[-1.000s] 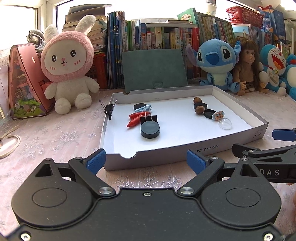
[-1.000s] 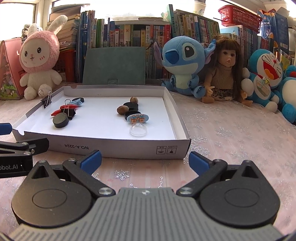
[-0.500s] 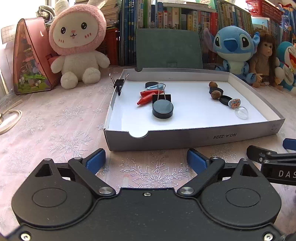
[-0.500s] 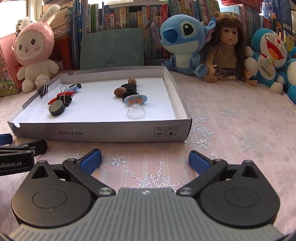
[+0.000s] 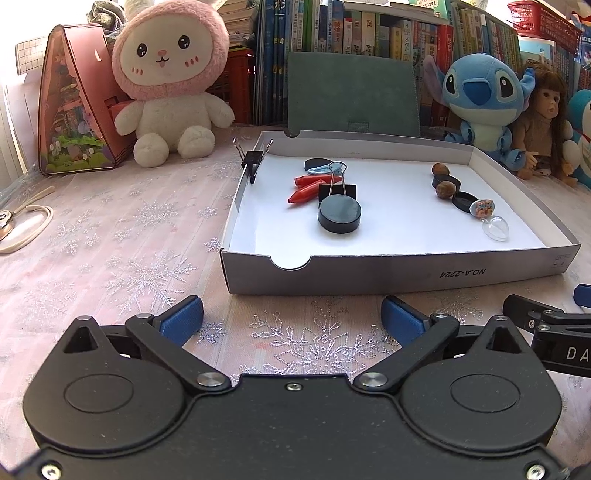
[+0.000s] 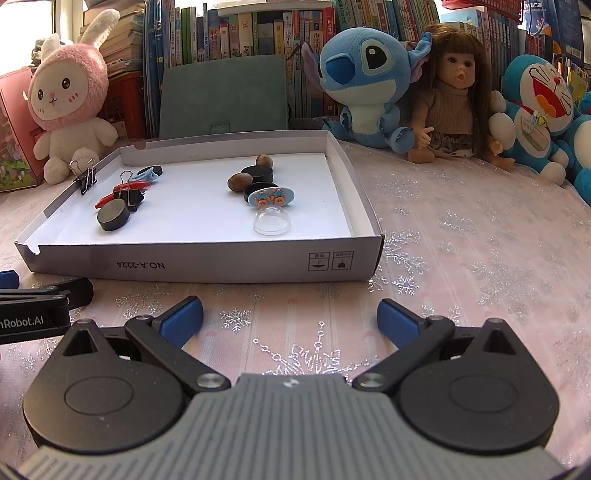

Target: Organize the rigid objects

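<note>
Both grippers had drawn back from the tray (image 5: 402,267) and dropped lower over the last second, so the tray sat farther off in both wrist views. The left gripper (image 5: 291,314) and the right gripper (image 6: 290,314) each hung with fingers spread wide and nothing between them, above bare tablecloth (image 6: 461,258) just short of the tray's near wall.

Nothing inside the tray had shifted. One cluster lay on its left: a black puck (image 5: 339,218), a binder clip (image 5: 338,184) and red pieces (image 5: 308,188), with another clip (image 5: 253,158) pinched on the left wall. A second cluster lay on the right: two nuts (image 6: 240,181), black caps (image 6: 257,173), a patterned oval (image 6: 271,195) and a clear dome (image 6: 272,220).

That retreat, with two groups already apart, would fit either sorting done or a pause between picks.

The cloth was pink with glittery snowflakes; plush toys (image 6: 364,74), a doll (image 6: 456,96) and bookshelves (image 5: 369,26) lined the back.
</note>
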Action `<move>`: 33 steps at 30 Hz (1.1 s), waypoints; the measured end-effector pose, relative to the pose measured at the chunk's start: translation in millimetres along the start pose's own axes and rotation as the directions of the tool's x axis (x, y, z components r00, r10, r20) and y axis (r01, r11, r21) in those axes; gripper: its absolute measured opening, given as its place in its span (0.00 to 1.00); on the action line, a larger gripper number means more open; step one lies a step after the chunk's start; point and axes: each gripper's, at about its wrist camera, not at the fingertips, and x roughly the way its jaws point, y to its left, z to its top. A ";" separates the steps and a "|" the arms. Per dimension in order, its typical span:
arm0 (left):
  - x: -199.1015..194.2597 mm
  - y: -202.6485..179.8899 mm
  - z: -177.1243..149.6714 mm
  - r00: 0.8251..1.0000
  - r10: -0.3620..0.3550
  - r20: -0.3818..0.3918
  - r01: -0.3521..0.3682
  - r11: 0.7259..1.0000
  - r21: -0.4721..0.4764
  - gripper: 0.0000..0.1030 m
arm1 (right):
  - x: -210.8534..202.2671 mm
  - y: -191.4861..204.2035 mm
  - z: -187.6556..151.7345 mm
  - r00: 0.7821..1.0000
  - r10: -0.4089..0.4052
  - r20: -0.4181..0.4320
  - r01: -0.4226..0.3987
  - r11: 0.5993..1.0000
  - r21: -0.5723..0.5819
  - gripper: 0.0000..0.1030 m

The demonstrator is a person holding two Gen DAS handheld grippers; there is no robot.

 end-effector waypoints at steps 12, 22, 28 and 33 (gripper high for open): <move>0.2 3.1 -0.1 1.000 0.014 -0.002 -0.014 1.000 -0.018 1.00 | 0.1 -0.1 0.3 1.000 0.000 0.000 0.000 1.000 0.000 1.00; 0.2 3.0 -0.1 1.000 0.014 -0.002 -0.015 1.000 -0.017 1.00 | 0.2 -0.3 0.4 1.000 0.000 0.000 0.000 1.000 0.000 1.00; 0.3 2.6 -0.2 1.000 0.015 -0.002 -0.015 1.000 -0.016 1.00 | 0.2 -0.4 0.3 1.000 0.000 0.000 0.000 1.000 0.000 1.00; 0.4 2.3 -0.6 1.000 0.017 -0.002 -0.018 1.000 -0.014 1.00 | 0.2 -0.5 0.4 1.000 0.000 0.000 0.000 1.000 0.000 1.00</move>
